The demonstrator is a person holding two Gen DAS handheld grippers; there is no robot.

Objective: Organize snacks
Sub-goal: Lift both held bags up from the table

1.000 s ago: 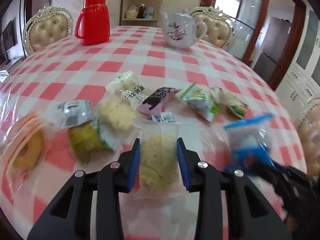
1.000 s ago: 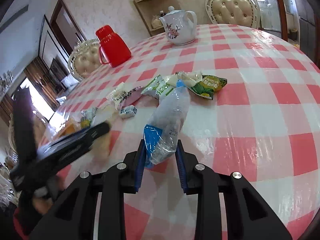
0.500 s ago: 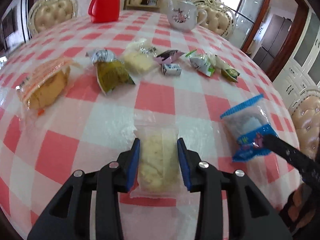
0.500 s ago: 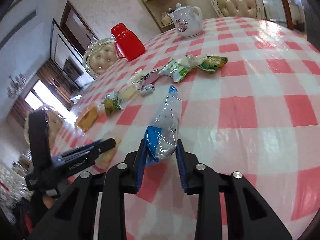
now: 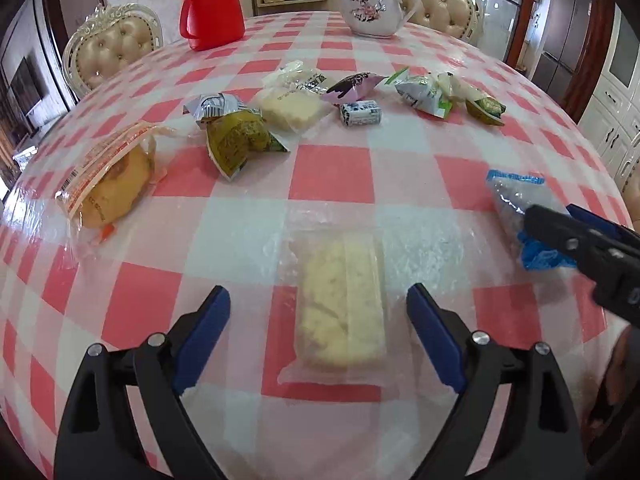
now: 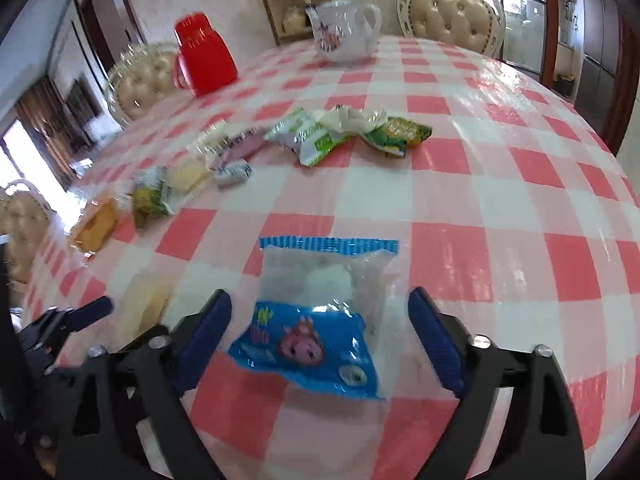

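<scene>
My left gripper point(image 5: 318, 308) is open around a clear packet of pale yellow cake point(image 5: 340, 312) that lies flat on the table near the front edge. My right gripper point(image 6: 320, 312) is open around a clear-and-blue snack bag point(image 6: 320, 320) with a pink cartoon pig, also flat on the table. That bag shows in the left wrist view point(image 5: 516, 204) at the right, partly behind the right gripper's finger. The yellow cake packet shows blurred in the right wrist view point(image 6: 146, 304) at the left. A row of several other snack packets point(image 5: 288, 104) lies farther back.
The round table point(image 5: 332, 172) has a red-and-white checked cloth under clear plastic. A red thermos jug point(image 5: 212, 4) and a white flowered teapot point(image 5: 372, 8) stand at the far side. Cream tufted chairs point(image 5: 112, 52) surround the table. A wooden shelf stands behind.
Both grippers drew back toward the near edge with their packets, then opened. The yellow cake packet and the blue bag now lie released on the table between the open fingers.
</scene>
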